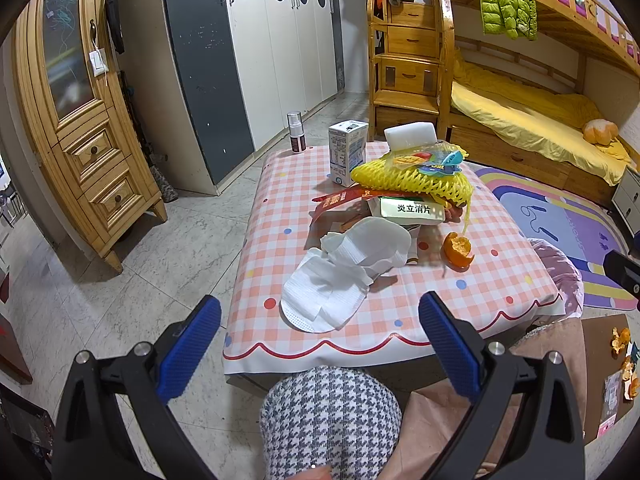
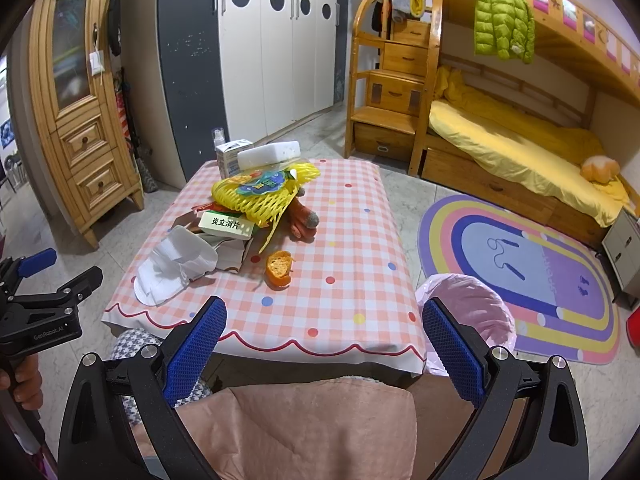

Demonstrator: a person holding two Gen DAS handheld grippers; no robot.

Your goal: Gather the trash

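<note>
A low table with a pink checked cloth [image 1: 280, 216] [image 2: 352, 248] carries a pile of trash: crumpled white tissue and paper [image 1: 344, 272] [image 2: 176, 268], an orange peel [image 1: 458, 250] [image 2: 279, 268], a yellow foam fruit net [image 1: 412, 178] [image 2: 260, 194], a green-and-white medicine box [image 1: 410, 210] [image 2: 228, 224], a milk carton [image 1: 347, 152] [image 2: 232, 156] and a white foam block [image 1: 410, 134] [image 2: 269, 154]. A bin lined with a pink bag [image 2: 472, 312] [image 1: 560, 272] stands at the table's right front corner. My left gripper [image 1: 320, 344] and my right gripper [image 2: 324, 344] are both open and empty, held short of the table's near edge.
A small spray bottle [image 1: 296, 132] stands at the table's far corner. A wooden cabinet [image 1: 80, 120] is to the left, wardrobes [image 1: 272, 40] behind, a bunk bed [image 2: 520, 140] and a rainbow rug [image 2: 540, 268] to the right. More orange peel [image 1: 622, 344] lies on the floor at right.
</note>
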